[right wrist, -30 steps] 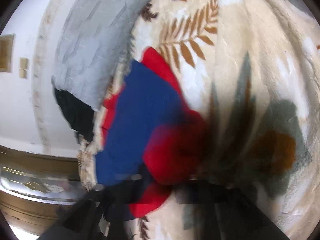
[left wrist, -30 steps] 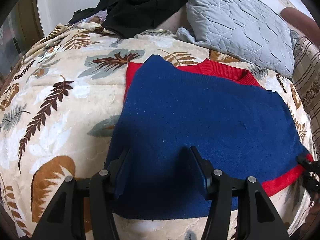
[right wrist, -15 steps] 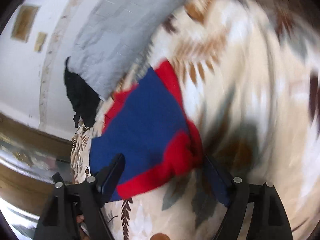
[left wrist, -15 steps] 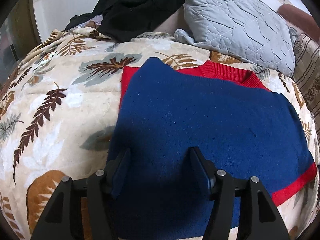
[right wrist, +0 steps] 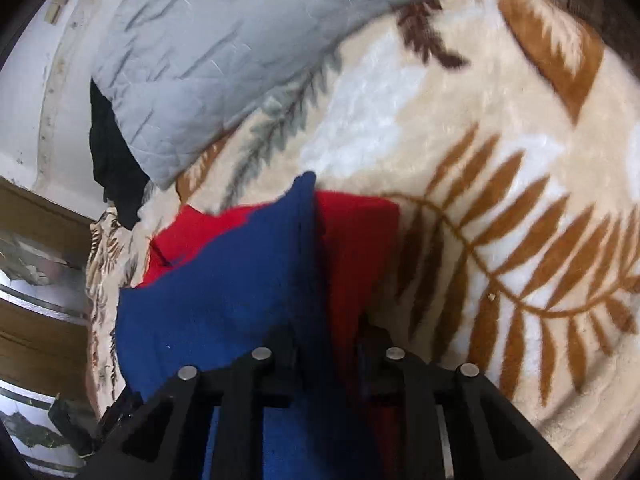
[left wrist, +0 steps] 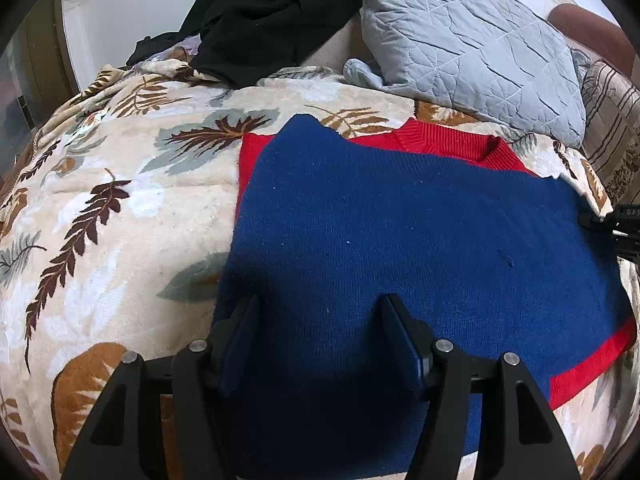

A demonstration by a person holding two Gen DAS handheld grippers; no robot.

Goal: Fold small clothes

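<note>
A blue sweater with red collar and hem (left wrist: 400, 232) lies flat on the leaf-print blanket (left wrist: 100, 200). My left gripper (left wrist: 320, 312) stands open over its near left part, with blue knit beneath and between the fingers but not pinched. In the right wrist view the sweater's side edge (right wrist: 224, 288) rises as a blue and red fold between the narrow jaws of my right gripper (right wrist: 330, 340). These jaws are closing and pinch the fold. That gripper's black tip (left wrist: 600, 220) shows at the sweater's right edge in the left wrist view.
A grey quilted pillow (left wrist: 472, 40) leans at the head of the bed, close behind the sweater's collar. Black clothes (left wrist: 272, 12) are piled beside it. A striped cushion (left wrist: 612, 120) stands at the right. Bare blanket (right wrist: 500, 200) spreads right of the sweater.
My right gripper let go of the red hem corner, opened wide, moved along the sweater's right edge, rolled, and closed on the fold there. The left gripper stayed in place.
</note>
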